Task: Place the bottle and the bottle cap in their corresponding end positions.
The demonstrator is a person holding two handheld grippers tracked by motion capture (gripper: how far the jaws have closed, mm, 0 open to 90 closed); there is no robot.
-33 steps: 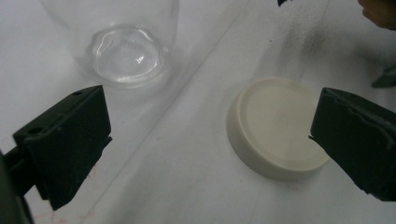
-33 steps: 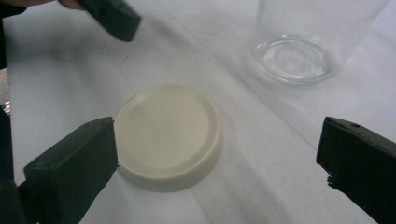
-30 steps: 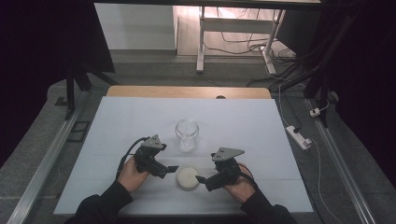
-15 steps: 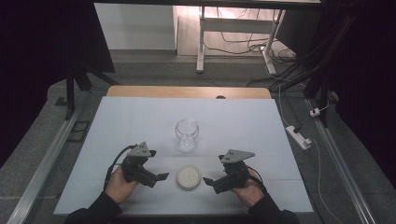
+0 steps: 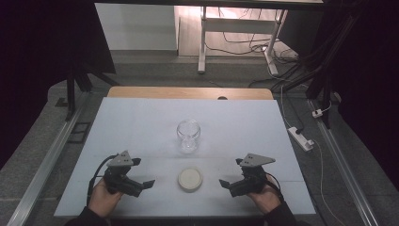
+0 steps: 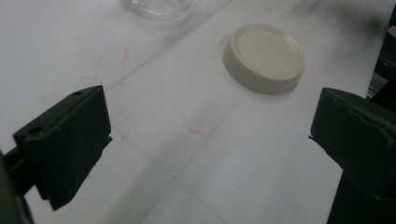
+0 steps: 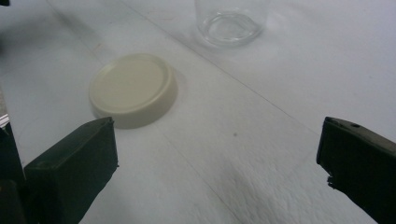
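High view: clear glass jar [image 5: 188,135] upright at mid-table, mouth uncovered; cream lid [image 5: 190,179] flat on the white table [image 5: 141,127], nearer the person, apart from the jar. Left gripper [image 5: 141,185] and right gripper [image 5: 227,184] low at either side of the lid, well apart from it, both released and empty.

Left gripper view: jaws spread wide over bare table; lid [image 6: 264,57] ahead toward the right jaw, jar base [image 6: 156,5] at the top edge.

Right gripper view: jaws likewise spread; lid [image 7: 133,89] ahead near the left jaw, jar [image 7: 232,21] beyond it.

Probable step: seizing the lid for capping. Best done by centring one gripper on the lid, closing across the rim low on the side wall, lifting level; other gripper steadying the jar against sliding.
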